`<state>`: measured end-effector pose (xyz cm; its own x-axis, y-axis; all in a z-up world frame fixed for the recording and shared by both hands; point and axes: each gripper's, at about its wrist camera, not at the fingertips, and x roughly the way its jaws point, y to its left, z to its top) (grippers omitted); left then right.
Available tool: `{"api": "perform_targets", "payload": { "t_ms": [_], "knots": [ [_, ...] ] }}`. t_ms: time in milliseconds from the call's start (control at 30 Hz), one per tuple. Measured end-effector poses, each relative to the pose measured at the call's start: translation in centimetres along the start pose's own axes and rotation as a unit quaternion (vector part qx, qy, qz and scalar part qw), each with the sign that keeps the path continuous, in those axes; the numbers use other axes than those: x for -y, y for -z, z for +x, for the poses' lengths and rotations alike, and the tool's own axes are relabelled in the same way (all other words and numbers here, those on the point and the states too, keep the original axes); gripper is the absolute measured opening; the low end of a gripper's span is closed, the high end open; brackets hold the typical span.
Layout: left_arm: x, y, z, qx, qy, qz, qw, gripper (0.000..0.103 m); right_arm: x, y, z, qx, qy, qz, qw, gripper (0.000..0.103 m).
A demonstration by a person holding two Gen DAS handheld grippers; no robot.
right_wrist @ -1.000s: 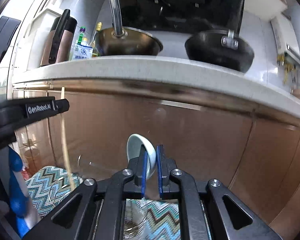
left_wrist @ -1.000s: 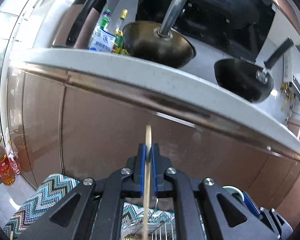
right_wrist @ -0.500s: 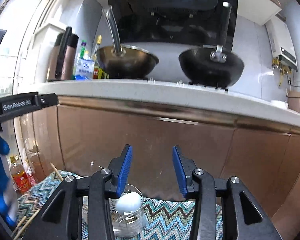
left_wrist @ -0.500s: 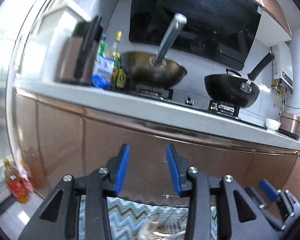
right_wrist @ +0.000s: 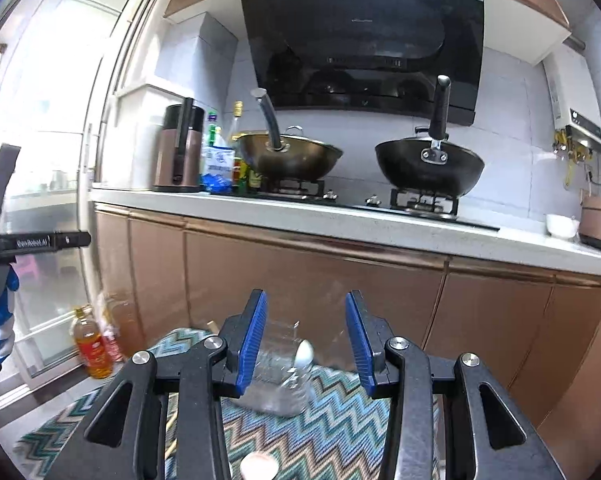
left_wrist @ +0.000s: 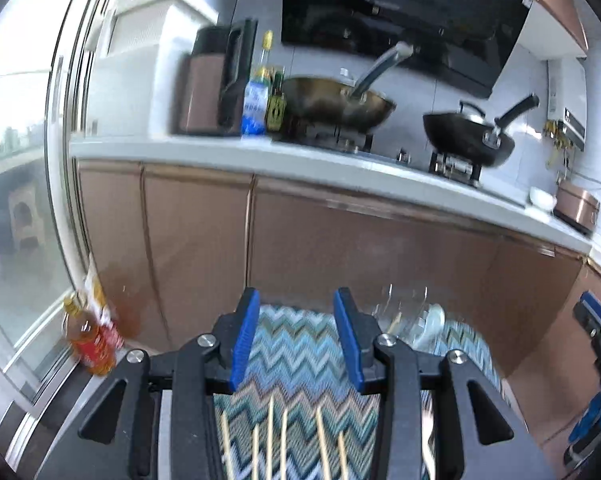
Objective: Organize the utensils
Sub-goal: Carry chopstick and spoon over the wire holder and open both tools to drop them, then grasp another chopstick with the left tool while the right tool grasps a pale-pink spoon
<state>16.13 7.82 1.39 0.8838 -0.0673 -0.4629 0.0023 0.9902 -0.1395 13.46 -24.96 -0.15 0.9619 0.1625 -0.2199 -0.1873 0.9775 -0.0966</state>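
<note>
Picking next chopstick calls for lowering left gripper, jaws wide and empty, straight over one stick, closing near its middle so it won't pivot

Chopsticks lie side by side on zigzag cloth, just below and behind left gripper

Glass jar stands upright on cloth between fingers of right gripper, also wide, empty; white spoon inside jar

Round pale object near bottom edge, unclear
</note>
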Motion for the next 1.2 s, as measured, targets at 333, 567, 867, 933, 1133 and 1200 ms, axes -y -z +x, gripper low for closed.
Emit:
{"api": "perform_targets", "payload": {
  "t_ms": [333, 567, 867, 933, 1133, 1200],
  "knots": [
    [-5.1, 5.6, 2.1, -0.128, -0.004, -0.022, 0.9915, 0.036, -0.5, 4.2, -1.6, -0.095, -0.068, 0.008, 0.993, 0.038],
    [-6.0, 9.3, 7.0, -0.22, 0.035, -0.035, 0.9743, 0.033, -0.4, 8.8, 1.1, -0.17, -0.119, 0.031, 0.978, 0.029],
    [-6.3, 14.4, 14.2, -0.341, 0.046, -0.037, 0.9383, 0.028, -1.8, 16.2, 8.0, -0.305, -0.206, 0.077, 0.927, 0.024],
    [-6.3, 15.0, 15.6, -0.359, 0.037, -0.032, 0.9322, 0.027, -2.2, 17.6, 9.3, -0.326, -0.21, 0.072, 0.919, 0.024],
    [-6.5, 16.1, 19.2, -0.399, 0.022, -0.022, 0.9164, 0.023, -2.6, 19.6, 12.0, -0.356, -0.231, 0.072, 0.903, 0.024],
    [-6.3, 16.4, 20.1, -0.409, 0.02, -0.016, 0.9123, 0.022, -2.6, 20.0, 12.7, -0.362, -0.238, 0.074, 0.898, 0.024]
  ]
}}
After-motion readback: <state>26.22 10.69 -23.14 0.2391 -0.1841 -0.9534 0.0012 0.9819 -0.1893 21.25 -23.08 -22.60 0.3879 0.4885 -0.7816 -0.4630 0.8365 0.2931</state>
